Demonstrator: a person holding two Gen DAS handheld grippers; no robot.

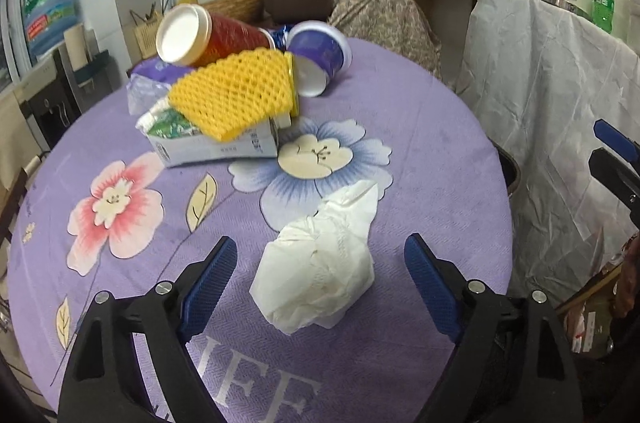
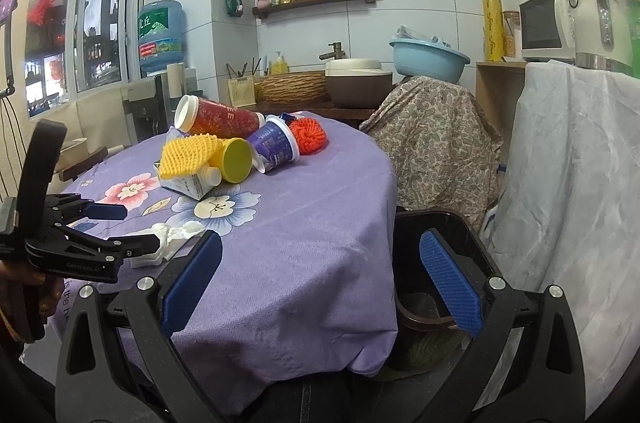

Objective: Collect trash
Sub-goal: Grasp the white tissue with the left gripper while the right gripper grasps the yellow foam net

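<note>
Tissue wad (image 1: 320,263) on desk (image 1: 420,143), straight ahead between spread pads of left hand-held gripper (image 1: 320,287), long axis pointing away. Right hand-held gripper (image 2: 320,279) also spread, empty, farther from wad, nearer bin (image 2: 440,223).

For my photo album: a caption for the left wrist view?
Open left gripper straddling a crumpled tissue on the purple floral tablecloth.

Left tongs (image 1: 320,271) spread wide, one pad on each side of the crumpled white tissue (image 1: 320,263) (neither pad touching it) on the purple flowered table (image 1: 420,151). Farther back sits a heap: red cup (image 1: 208,37), yellow foam net (image 1: 234,91), purple cup (image 1: 320,57), carton (image 1: 216,147).
</note>
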